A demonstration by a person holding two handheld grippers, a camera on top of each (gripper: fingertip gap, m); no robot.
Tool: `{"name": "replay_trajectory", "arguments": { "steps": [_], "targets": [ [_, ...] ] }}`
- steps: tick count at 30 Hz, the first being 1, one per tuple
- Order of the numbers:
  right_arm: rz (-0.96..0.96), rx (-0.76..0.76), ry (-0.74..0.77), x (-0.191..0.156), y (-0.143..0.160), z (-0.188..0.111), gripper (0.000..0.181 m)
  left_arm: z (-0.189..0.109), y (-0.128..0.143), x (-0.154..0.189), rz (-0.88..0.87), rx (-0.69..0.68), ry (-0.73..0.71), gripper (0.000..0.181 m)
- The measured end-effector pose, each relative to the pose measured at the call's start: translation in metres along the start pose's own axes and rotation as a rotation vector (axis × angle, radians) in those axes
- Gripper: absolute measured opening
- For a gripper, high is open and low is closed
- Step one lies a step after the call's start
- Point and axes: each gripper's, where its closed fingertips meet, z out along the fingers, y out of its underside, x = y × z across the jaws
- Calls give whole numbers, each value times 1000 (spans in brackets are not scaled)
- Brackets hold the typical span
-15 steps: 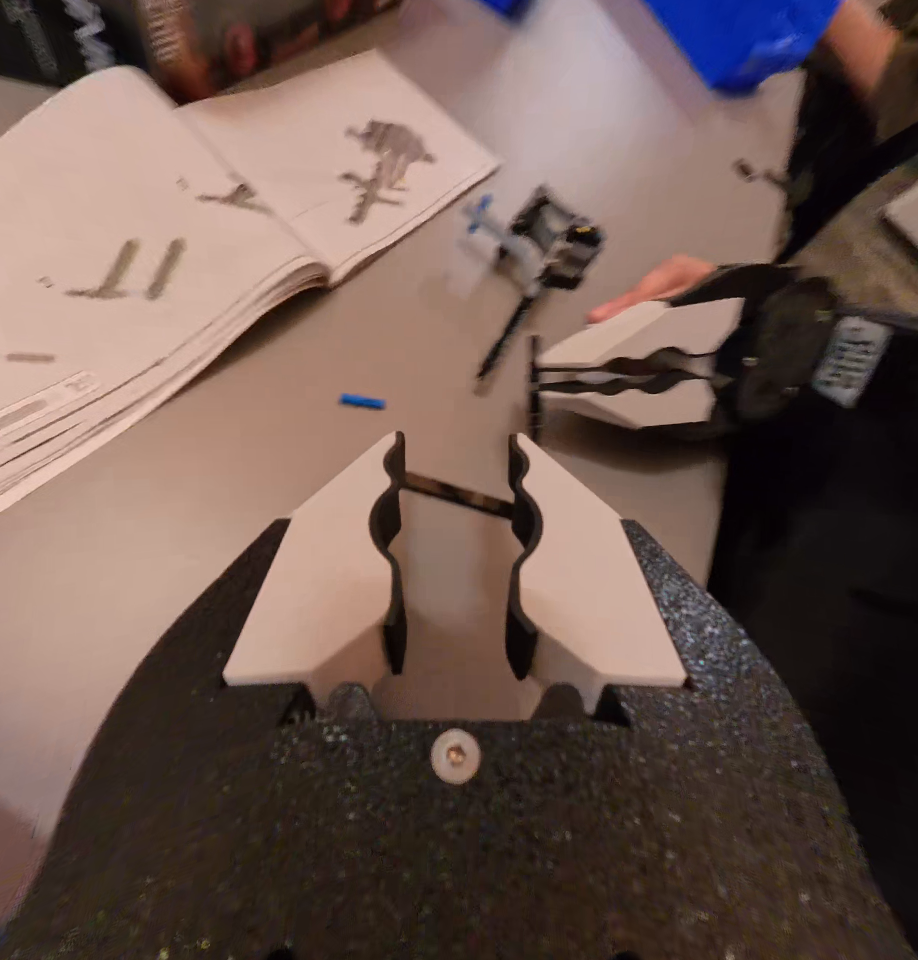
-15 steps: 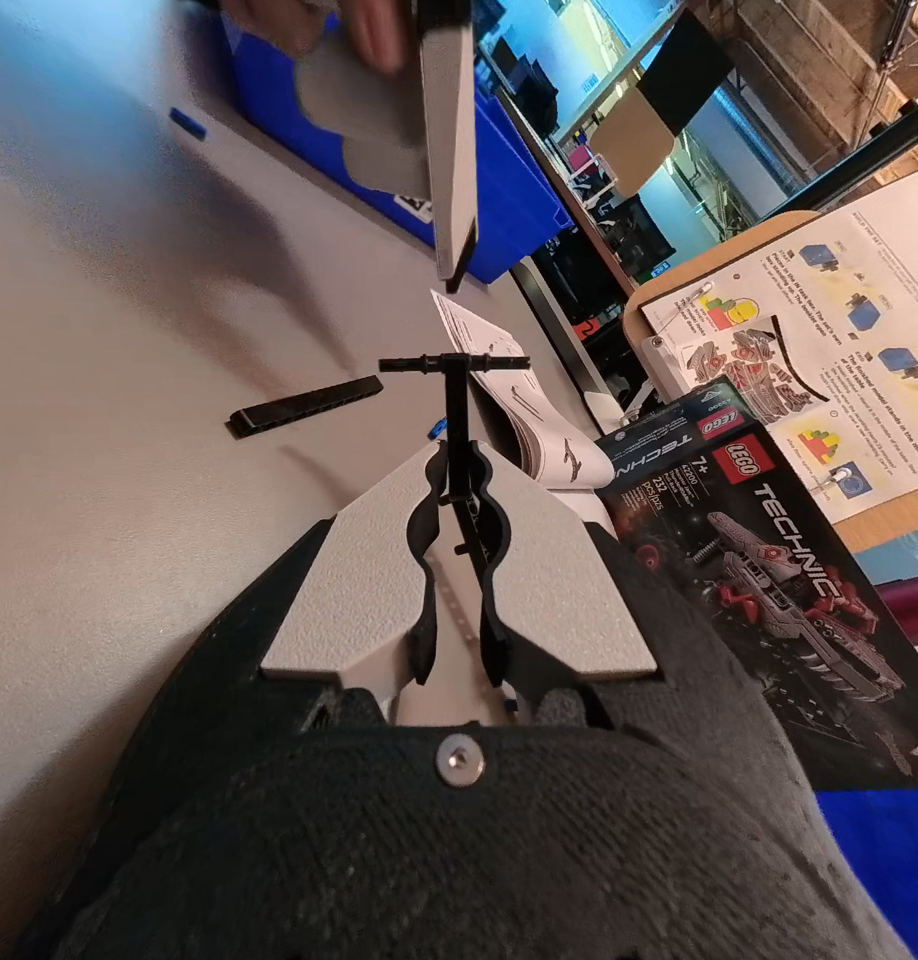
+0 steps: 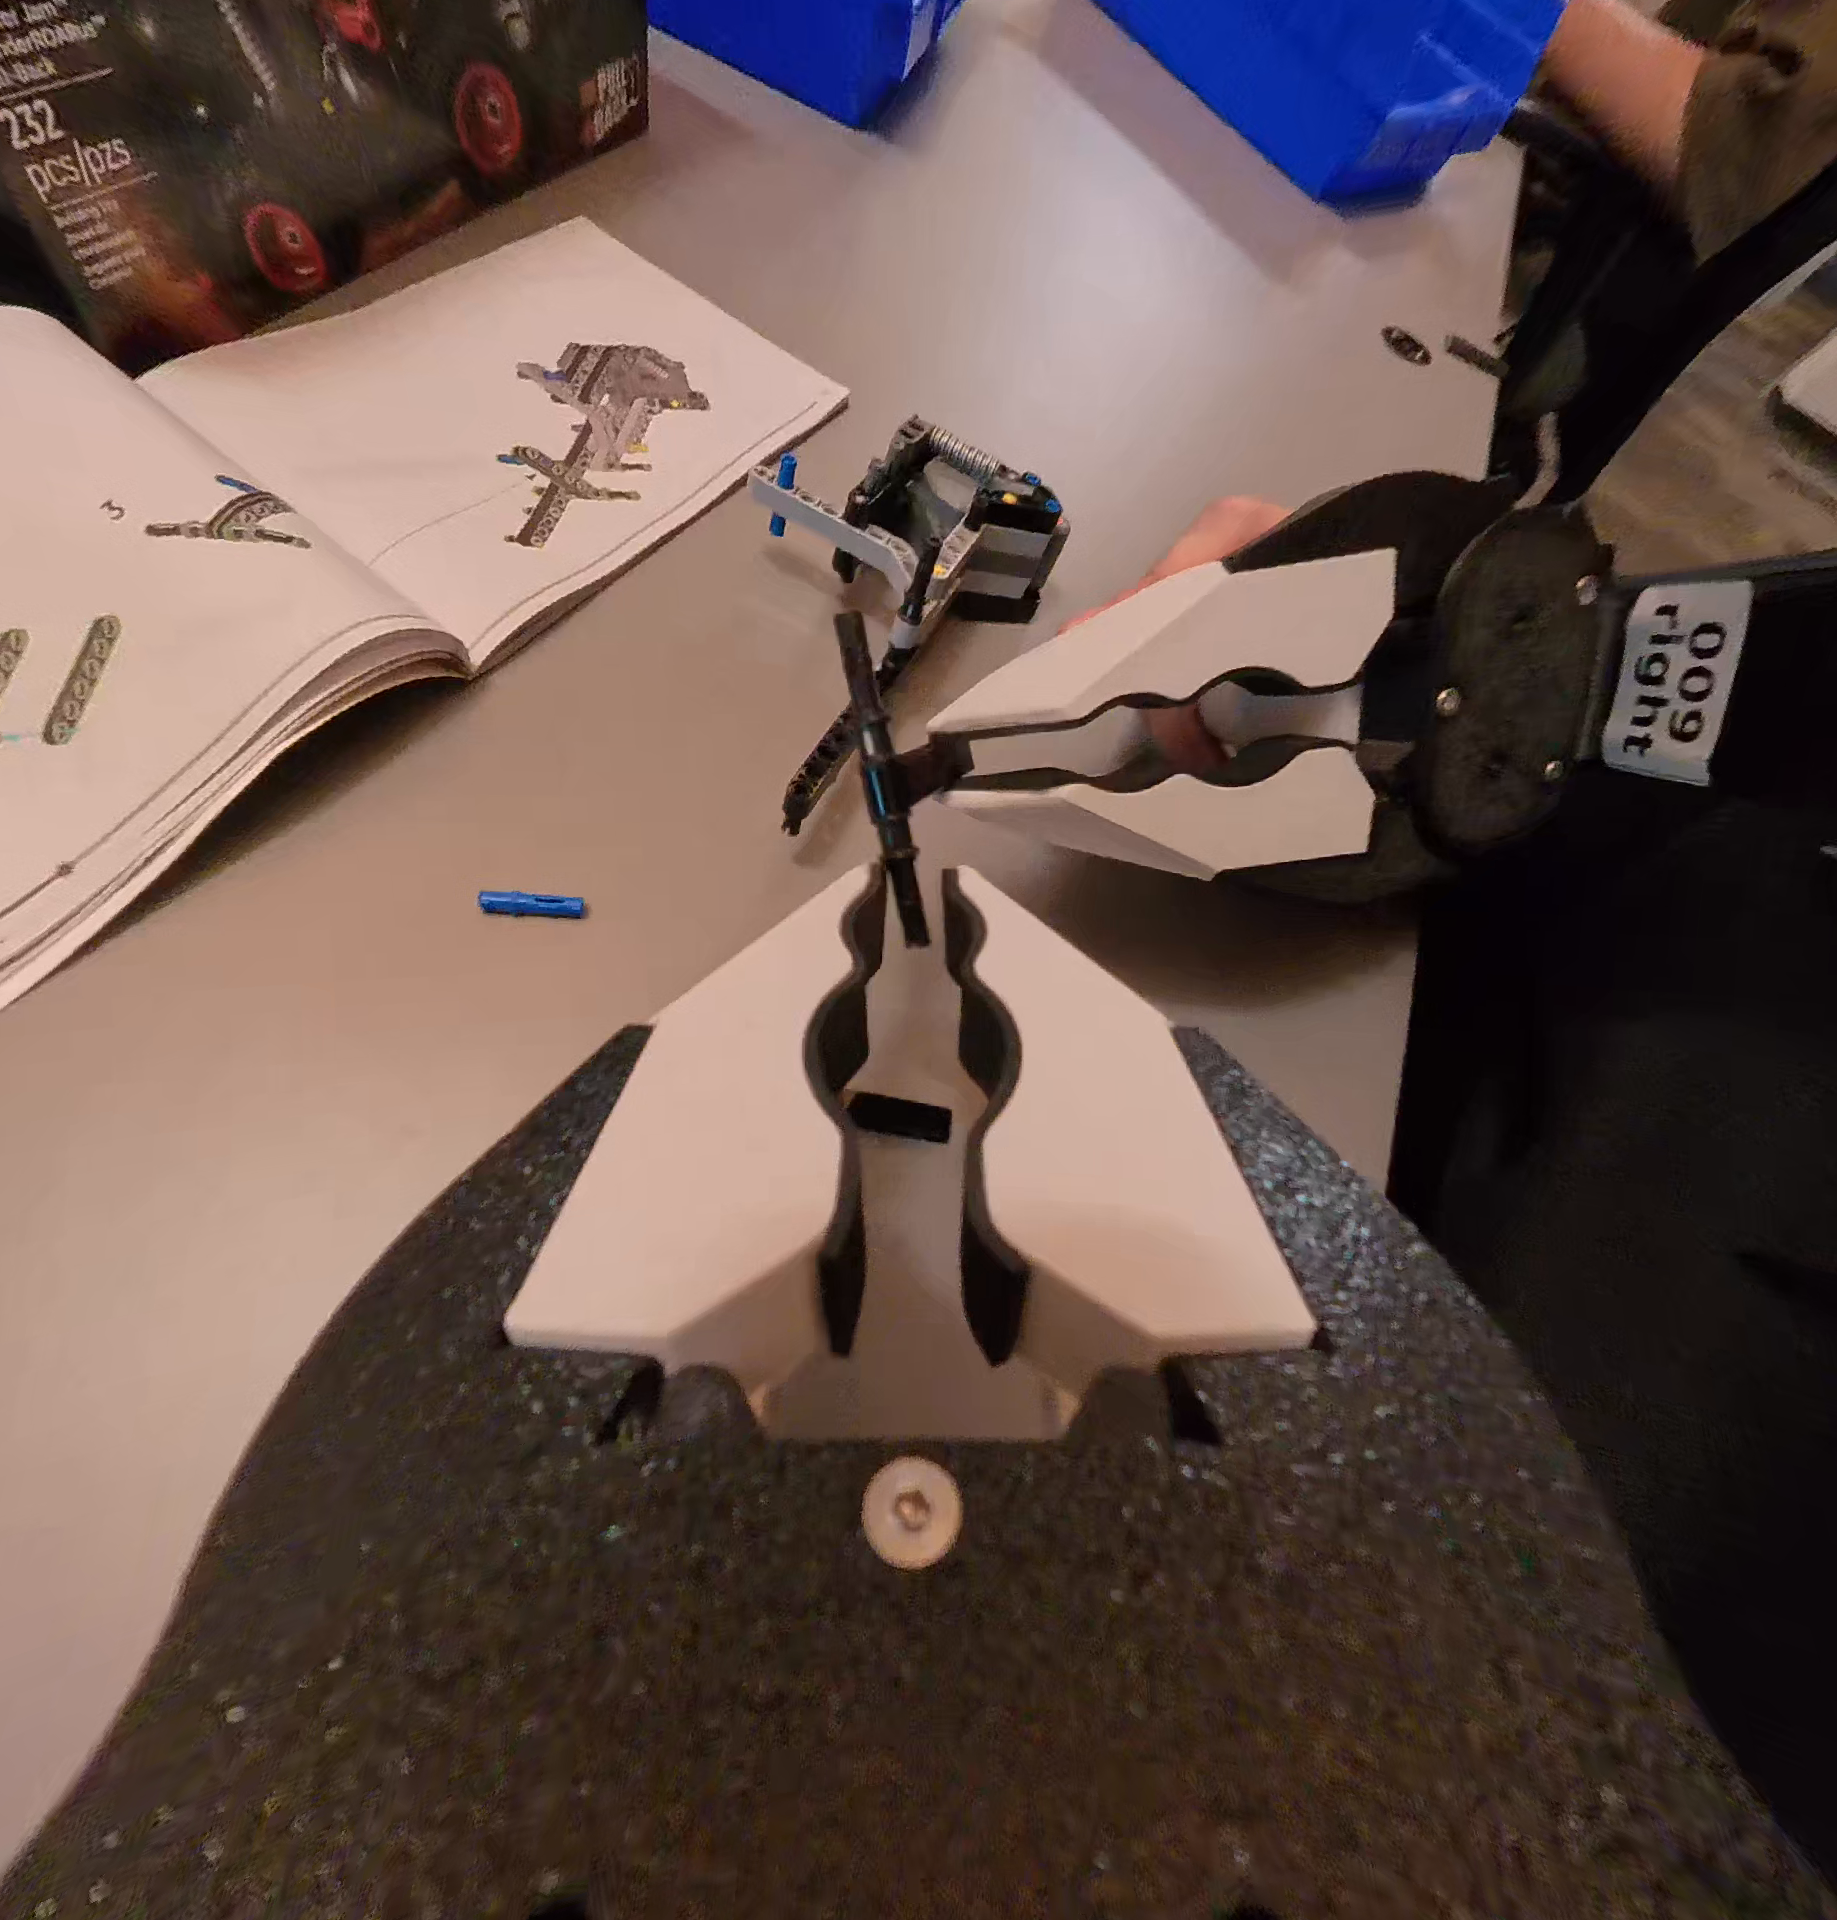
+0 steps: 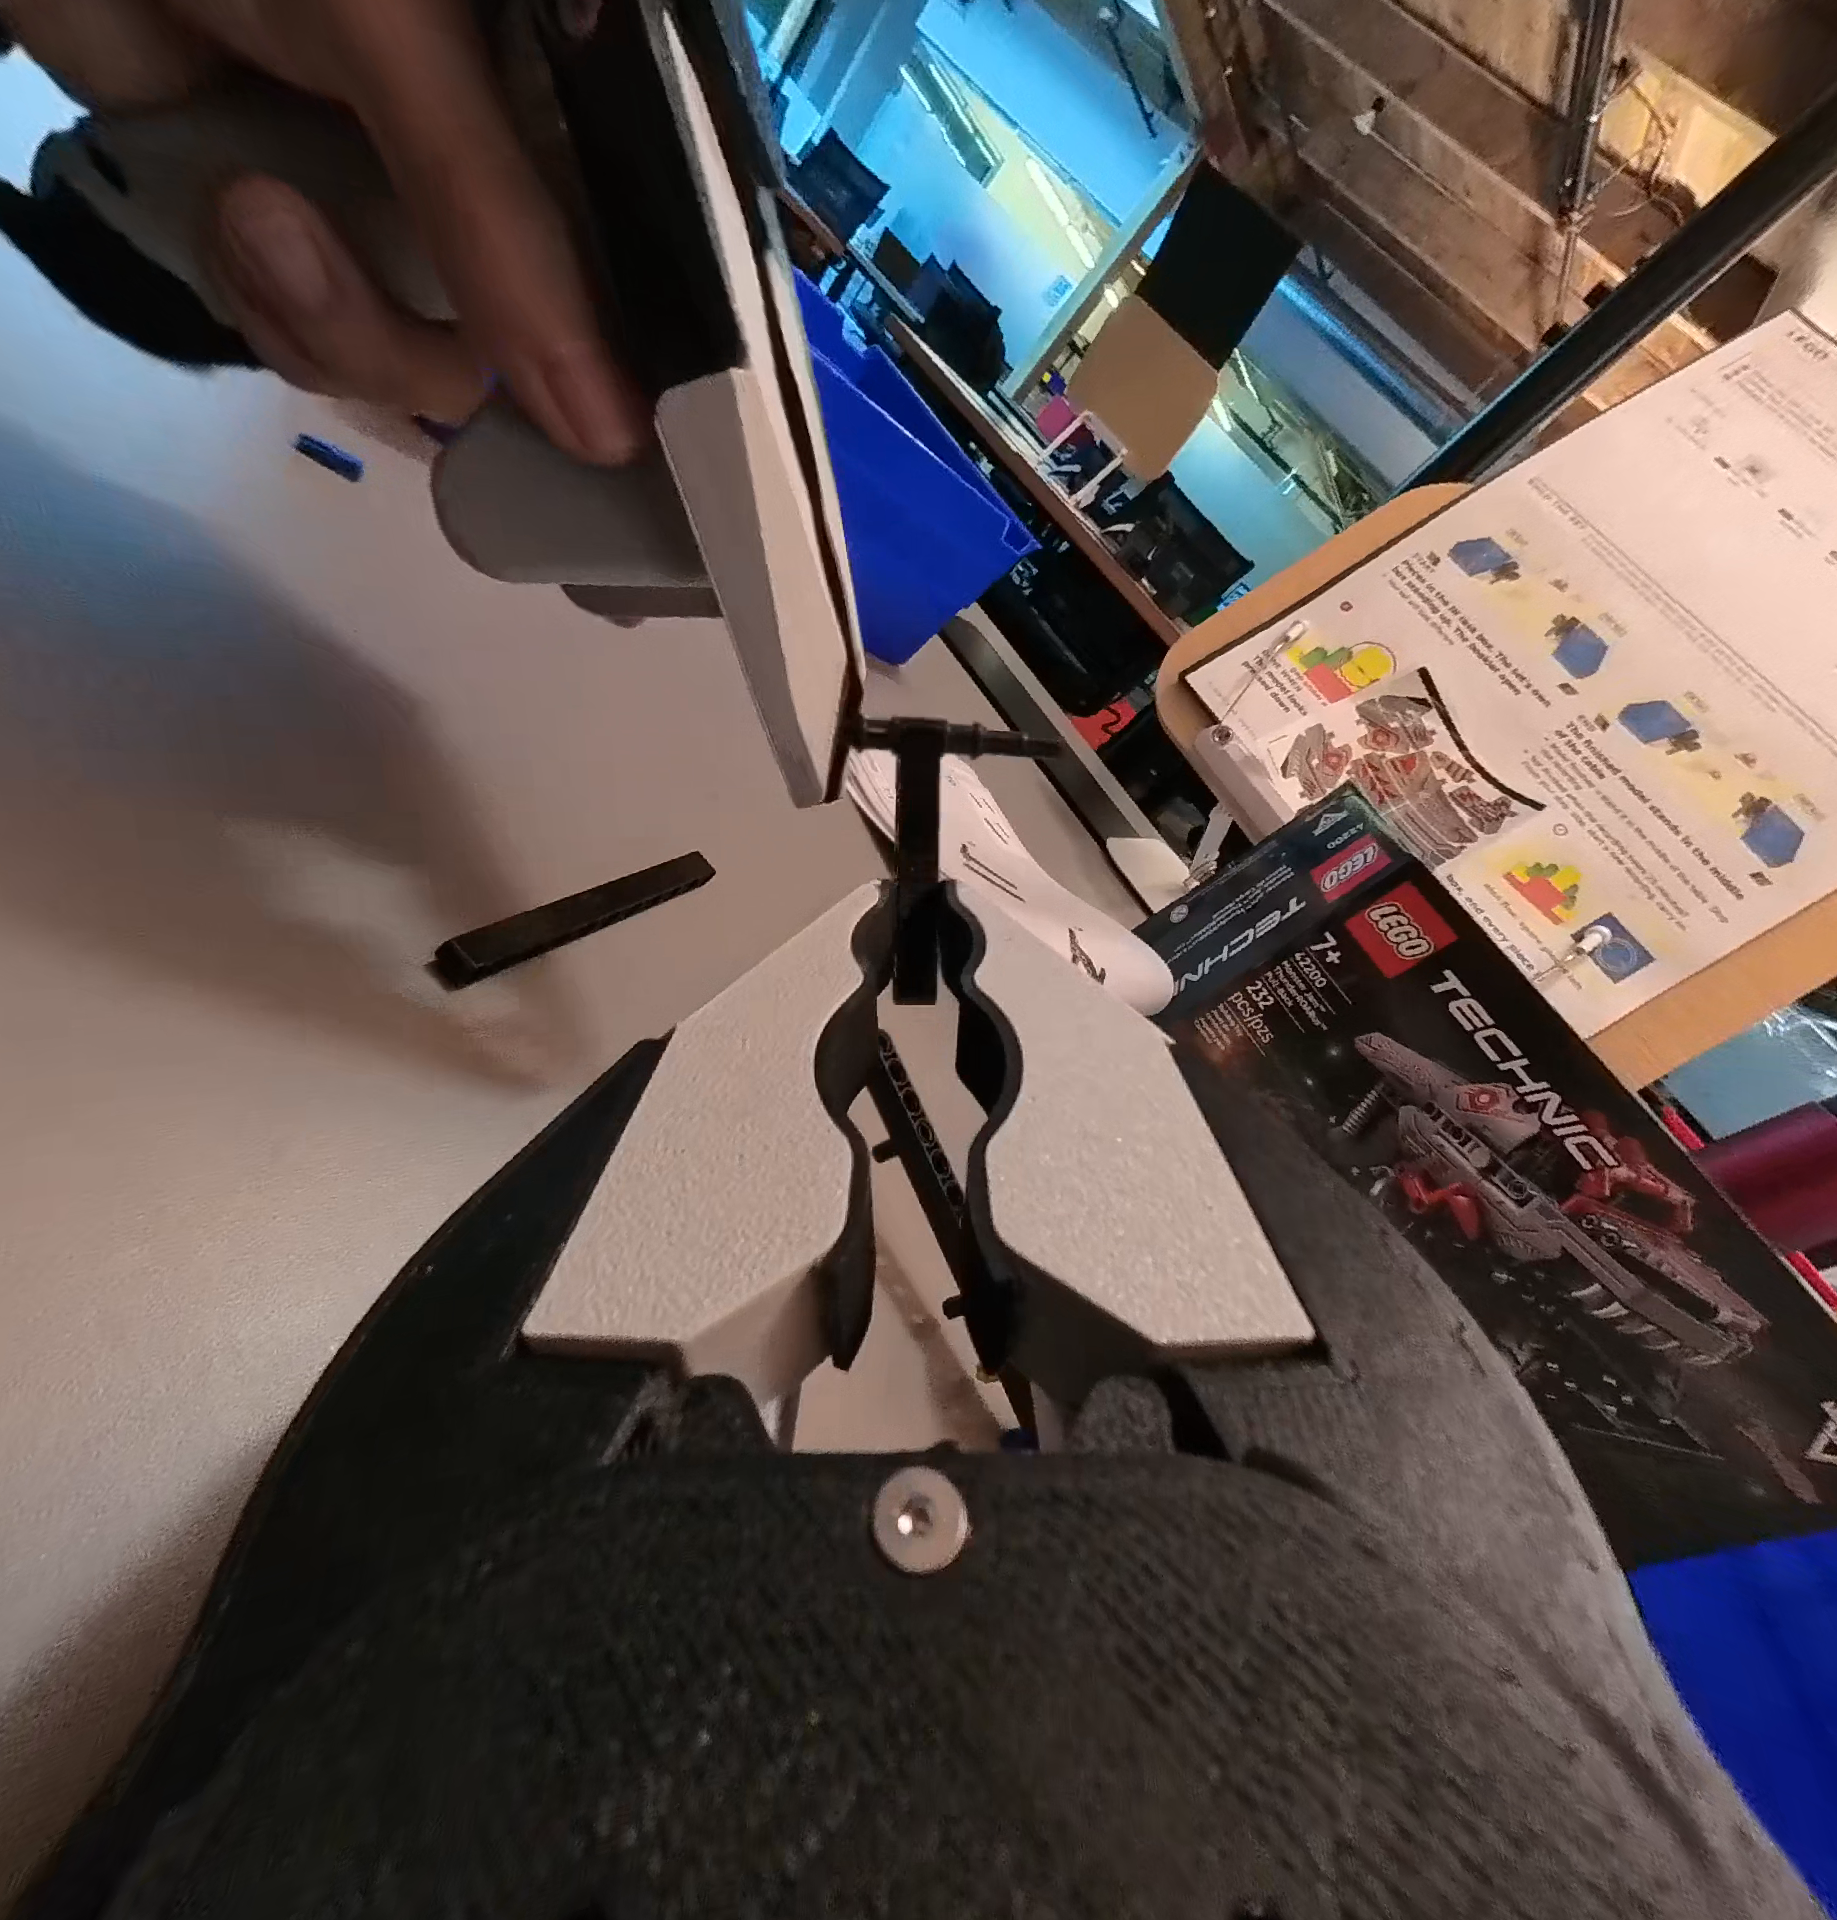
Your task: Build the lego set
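Right tongs (image 3: 945,764) clamp a connector carrying a black axle (image 3: 878,764), presenting its 6 o'clock end to the left tongs (image 3: 912,894), apparently apart, for gripping.

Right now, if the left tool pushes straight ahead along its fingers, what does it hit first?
The black axle held crosswise by the right tool. Its near end already sits between the left tool fingertips, jaws open. Depth is hard to judge; the right wrist view puts that end at a fingertip.
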Motion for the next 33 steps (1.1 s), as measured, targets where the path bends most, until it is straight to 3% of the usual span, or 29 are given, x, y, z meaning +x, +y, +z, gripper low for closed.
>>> {"name": "replay_trajectory", "arguments": {
  "steps": [5, 8, 9, 12, 18, 22, 26, 29, 33],
  "targets": [
    [-23, 3, 3, 1, -2, 1, 5, -1, 1, -2, 4, -3, -45, 5],
    [-41, 10, 8, 1, -4, 1, 5, -1, -1, 0, -62, 25, -24, 14],
    [-50, 10, 10, 1, -4, 1, 5, -1, -1, 0, -77, 33, -17, 4],
    [-75, 0, -1, -1, -3, 3, 5, -1, 1, -3, -82, 35, -42, 3],
    [-35, -33, 5, 5, 1, 9, 36, 2, 3, -1, -60, 18, -85, 2],
    [-69, -36, -10, 5, 0, 13, 20, 8, 3, 12, -44, -1, -27, 2],
    [-161, -41, 38, 9, 0, 14, 26, 11, 8, 17, -67, -25, 25, 2],
    [-197, -22, 22, 6, -3, 14, 17, 8, 6, 23, -110, -8, 93, 2],
    [-196, 27, 18, 6, -10, 13, 17, 2, 4, 31, -171, 3, 199, 2]
  ]
}}
